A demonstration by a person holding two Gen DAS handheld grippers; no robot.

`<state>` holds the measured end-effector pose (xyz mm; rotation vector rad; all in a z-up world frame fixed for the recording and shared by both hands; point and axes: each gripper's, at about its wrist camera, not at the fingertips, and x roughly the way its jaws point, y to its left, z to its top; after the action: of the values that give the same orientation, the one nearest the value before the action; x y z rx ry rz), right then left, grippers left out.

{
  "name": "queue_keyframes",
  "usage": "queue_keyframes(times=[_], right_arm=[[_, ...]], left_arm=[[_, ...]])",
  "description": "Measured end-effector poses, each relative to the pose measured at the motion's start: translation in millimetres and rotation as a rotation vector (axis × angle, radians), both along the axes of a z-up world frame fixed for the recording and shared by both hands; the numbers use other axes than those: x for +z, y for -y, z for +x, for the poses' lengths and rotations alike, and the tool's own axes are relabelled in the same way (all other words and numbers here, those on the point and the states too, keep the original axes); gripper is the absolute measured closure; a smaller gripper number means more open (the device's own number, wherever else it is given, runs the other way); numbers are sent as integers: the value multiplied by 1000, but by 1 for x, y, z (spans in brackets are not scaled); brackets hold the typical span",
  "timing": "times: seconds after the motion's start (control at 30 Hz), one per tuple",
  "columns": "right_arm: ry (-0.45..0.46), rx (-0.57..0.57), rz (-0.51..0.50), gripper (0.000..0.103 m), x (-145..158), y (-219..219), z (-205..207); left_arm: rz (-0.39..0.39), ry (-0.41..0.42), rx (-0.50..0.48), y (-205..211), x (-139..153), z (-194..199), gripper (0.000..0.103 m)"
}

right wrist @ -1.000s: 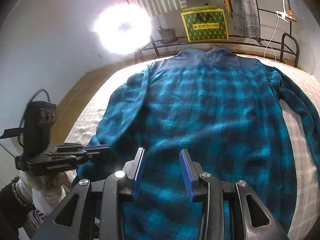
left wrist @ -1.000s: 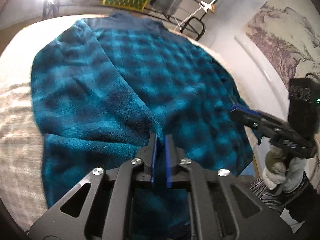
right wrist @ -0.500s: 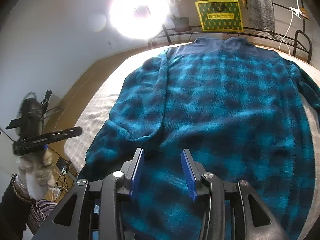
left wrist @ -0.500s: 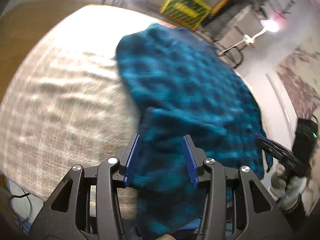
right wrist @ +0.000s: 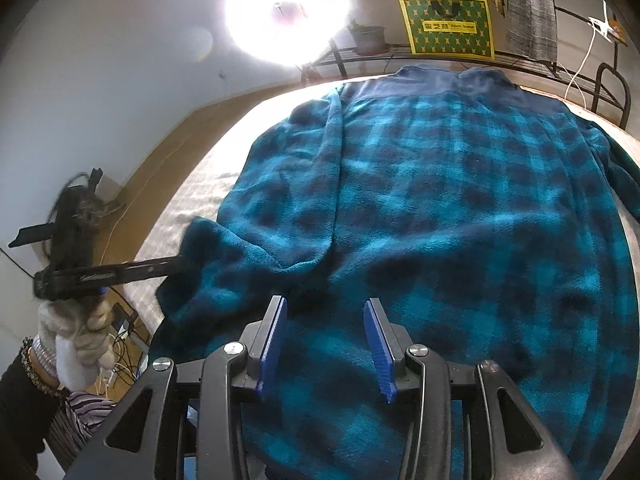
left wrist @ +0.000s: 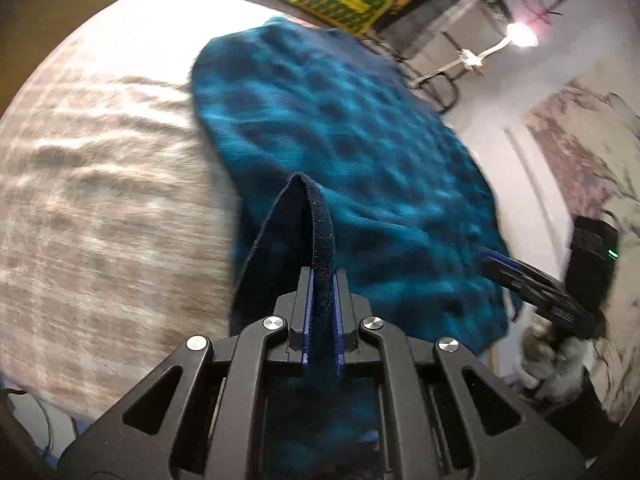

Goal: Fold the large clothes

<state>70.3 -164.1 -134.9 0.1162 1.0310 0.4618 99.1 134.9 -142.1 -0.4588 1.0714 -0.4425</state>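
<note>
Just closed: left gripper [left wrist: 321, 312] jaws, now pinching the near-left hem of the blue plaid fleece shirt [right wrist: 460, 208] spread across the bed [left wrist: 100, 200]. Right gripper [right wrist: 326, 344] open above cloth, empty. Fold ready to begin.

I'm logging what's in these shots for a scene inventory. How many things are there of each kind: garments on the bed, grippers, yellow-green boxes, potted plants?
Garments on the bed: 1, the teal plaid fleece shirt
Grippers: 2, the left gripper shut on the shirt's edge, and the right gripper open above it
Yellow-green boxes: 1, the patterned box
Potted plants: 1, the potted plant
Total: 5
</note>
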Motion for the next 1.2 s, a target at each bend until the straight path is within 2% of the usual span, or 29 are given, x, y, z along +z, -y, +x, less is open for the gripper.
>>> queue_keyframes(times=[0.07,0.17,0.23,0.37,0.43,0.47,0.53,0.6,0.7,0.73,0.77,0.87,0.93,1.13,1.17,1.2], right_arm=[[-1,-4,3,61,0,2,0],[1,-8,9,61,2,3,-1],[2,-9,10,61,2,4,-2],[-18,-13,29,61,-3,10,-2],[-51,-20,59,56,-8,15,-2],[-64,-24,77,49,-10,18,-2],[-86,-27,107,46,-13,23,-3],[-89,-25,110,46,-13,25,-3],[-91,-17,124,45,-8,29,1],[-93,-9,134,43,-5,29,4],[-101,5,141,37,-5,28,7],[-137,30,139,36,-11,20,14],[-181,55,128,38,-23,11,14],[-288,97,111,41,-57,-4,1],[-305,104,122,45,-61,-4,-1],[-324,111,135,57,-65,-6,-3]], left_arm=[[39,46,-14,8,11,-6,97],[23,69,-75,24,22,-15,97],[20,76,-133,43,25,-23,97],[67,107,-284,89,27,-56,96],[85,109,-330,104,28,-70,95],[74,104,-359,110,28,-79,91],[39,88,-386,113,29,-87,83],[11,90,-356,105,31,-93,73],[-2,71,-229,78,26,-87,71],[16,44,-163,67,18,-80,71],[25,21,-125,58,11,-72,70],[11,-90,5,34,-17,-53,70],[-15,-144,38,26,-32,-44,70],[-92,-203,62,23,-50,-33,70],[-111,-211,63,25,-52,-31,70],[-113,-215,64,26,-54,-30,73]])
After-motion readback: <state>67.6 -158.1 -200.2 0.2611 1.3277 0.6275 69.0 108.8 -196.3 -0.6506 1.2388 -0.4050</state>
